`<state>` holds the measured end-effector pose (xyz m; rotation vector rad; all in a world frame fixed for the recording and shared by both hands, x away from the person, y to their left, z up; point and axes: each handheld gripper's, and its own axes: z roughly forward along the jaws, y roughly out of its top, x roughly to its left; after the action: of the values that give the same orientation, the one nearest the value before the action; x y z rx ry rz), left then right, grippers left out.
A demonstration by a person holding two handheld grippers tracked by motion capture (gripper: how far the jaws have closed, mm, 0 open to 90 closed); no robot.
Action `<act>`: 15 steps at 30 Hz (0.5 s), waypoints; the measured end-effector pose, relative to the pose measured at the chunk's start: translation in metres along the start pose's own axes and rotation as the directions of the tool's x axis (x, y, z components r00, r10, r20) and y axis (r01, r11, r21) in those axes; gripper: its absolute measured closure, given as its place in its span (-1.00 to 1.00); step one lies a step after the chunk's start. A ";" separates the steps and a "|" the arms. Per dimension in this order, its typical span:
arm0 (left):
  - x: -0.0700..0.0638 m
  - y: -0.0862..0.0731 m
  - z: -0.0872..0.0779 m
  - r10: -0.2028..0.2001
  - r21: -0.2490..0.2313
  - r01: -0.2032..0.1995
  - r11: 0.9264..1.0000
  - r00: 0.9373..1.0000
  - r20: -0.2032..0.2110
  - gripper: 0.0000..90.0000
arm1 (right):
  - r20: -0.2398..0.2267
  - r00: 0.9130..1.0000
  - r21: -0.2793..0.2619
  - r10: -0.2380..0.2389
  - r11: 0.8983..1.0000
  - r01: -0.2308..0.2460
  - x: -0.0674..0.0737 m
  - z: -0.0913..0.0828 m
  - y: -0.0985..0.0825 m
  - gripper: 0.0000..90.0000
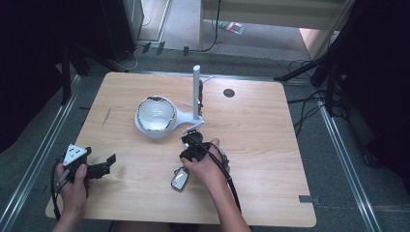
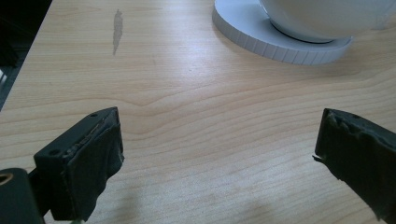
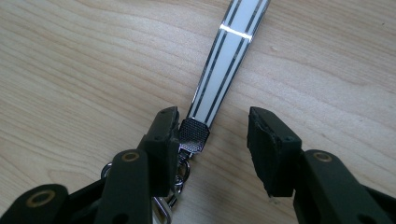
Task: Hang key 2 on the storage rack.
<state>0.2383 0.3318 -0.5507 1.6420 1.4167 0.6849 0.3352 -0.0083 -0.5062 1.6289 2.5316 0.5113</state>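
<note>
Left hand: my left hand grips the left gripper near the table's near-left corner, its grey three-cornered plate on top and its black cable looping down beside my wrist.
Left gripper: my left gripper's jaws stand wide apart with nothing between them; in the left gripper view bare wood shows across the whole gap, and the jaws point toward the white stand.
Table: a light wooden tabletop with rounded corners; a dark streak marks the wood toward its left side, and a small dark round disc sits near its far edge.
White stand: a white round ribbed base carrying a glossy white bowl-shaped piece, left of the table's middle; in the left gripper view its base rim lies ahead of my jaws, well apart from them.
White post: a white upright post rises just right of the bowl, with thin white arms around its foot.
Key fob: a small silvery, rounded-rectangle key fob lies flat on the wood, just left of my right wrist.
Strap: a white strap with dark lengthwise stripes and a dark mesh-patterned metal end lies on the wood; that end sits against the inner face of one jaw, with silver rings below it.
Right gripper: my right gripper has its jaws parted, squeezing nothing; my right hand holds it just in front of the post's foot.
</note>
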 end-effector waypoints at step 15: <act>0.000 0.000 0.000 0.004 0.000 -0.004 1.000 1.000 -0.003 -0.97 | 0.094 0.993 -0.001 -0.076 0.997 0.077 0.017 0.007 -0.005 0.61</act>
<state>0.2383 0.3316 -0.5507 1.6447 1.4165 0.6897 0.3254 0.0070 -0.5124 1.5102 2.5112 0.4222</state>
